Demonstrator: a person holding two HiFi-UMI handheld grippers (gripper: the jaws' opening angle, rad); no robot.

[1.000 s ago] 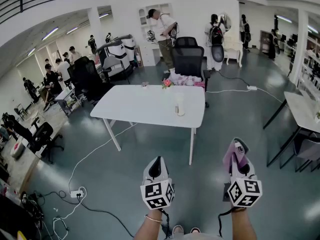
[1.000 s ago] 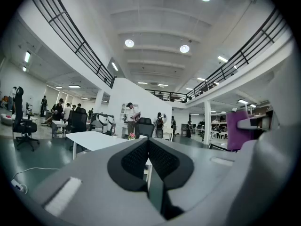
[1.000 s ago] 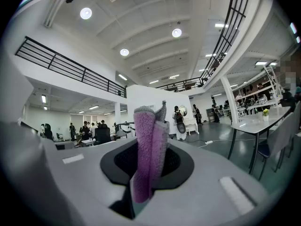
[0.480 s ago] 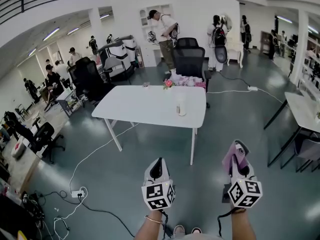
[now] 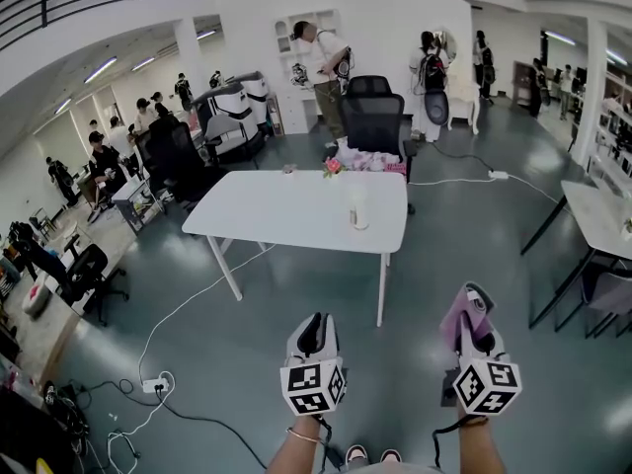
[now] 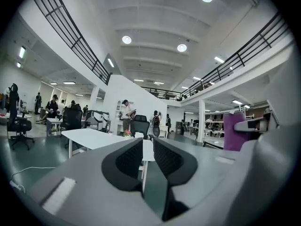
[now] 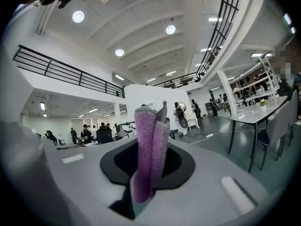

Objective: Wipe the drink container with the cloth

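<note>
Approach looks to be the step in hand. Nothing has met the drink container (image 5: 356, 208) yet. It stands upright on the white surface (image 5: 276, 215), towards the right-hand edge in the head view. Both grippers hang over the floor (image 5: 227, 354), on the near side of that surface and well apart from it.

The right gripper (image 7: 149, 168) is clamped on a purple cloth (image 7: 146, 140), a folded wad that stands up out of the jaws past their tips. The left gripper (image 6: 147, 159) has just been opening and shows a narrow gap with nothing in it.

To do this well, I judge, the person should walk in until the container is within easy reach. The left gripper should then spread wider and close round the container low down to steady it, because a tall, light cup is likely to tip under a sideways rub. After that the loose end of the cloth, not the gripper tips, should meet the wall.

The container lies ahead of both grippers, between their two lines and closer to the left one's.
</note>
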